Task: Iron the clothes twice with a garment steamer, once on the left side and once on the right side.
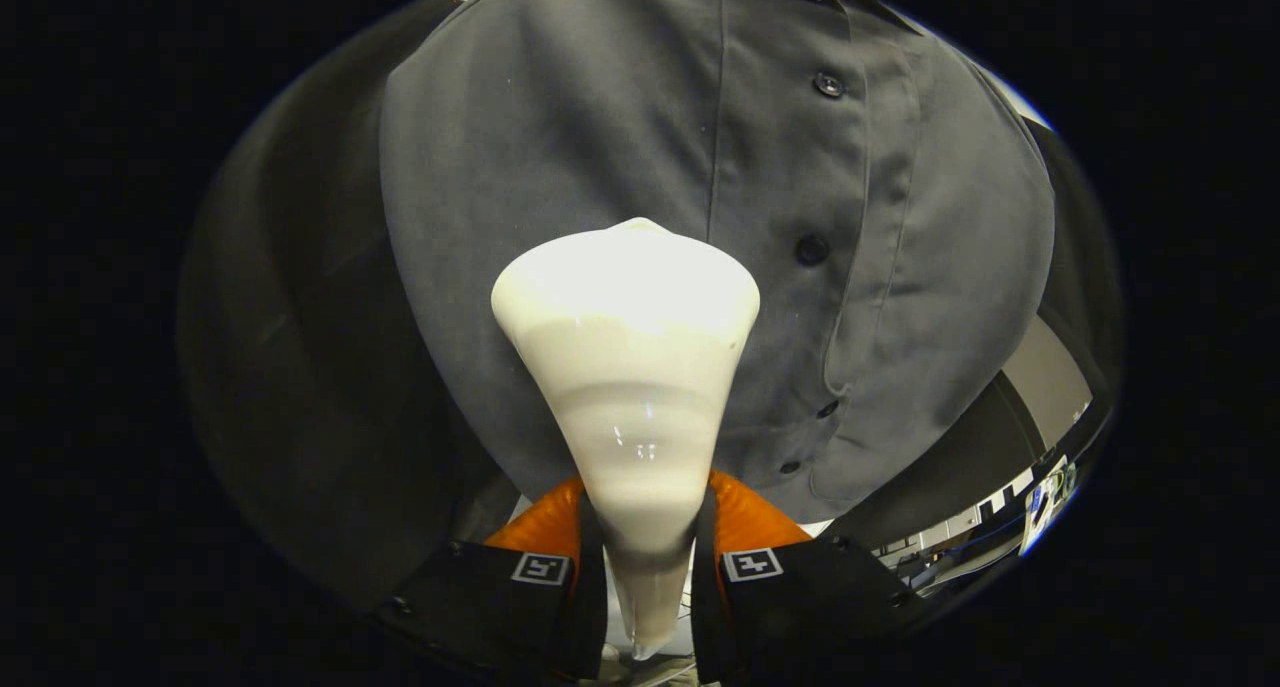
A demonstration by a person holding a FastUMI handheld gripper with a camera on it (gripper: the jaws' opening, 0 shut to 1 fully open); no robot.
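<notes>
Dark cloth (pixel 300 367) hangs behind everything, beyond the fingers. Against it a grey shirt (pixel 600 147) hangs just ahead of the gripper (pixel 648 557), its button placket (pixel 815 247) running down a little to the right of the fingers. Both fingers press on the narrow neck of a white garment steamer (pixel 630 367), clamped between them; its broad head flares forward and meets the shirt front, left of the buttons

The steamer (pixel 628 367) hides a patch of the grey shirt (pixel 600 117) behind its wide head, and its narrow end drops out of sight between the claw (pixel 647 567) fingers. Far right, room objects are too small to identify.
</notes>
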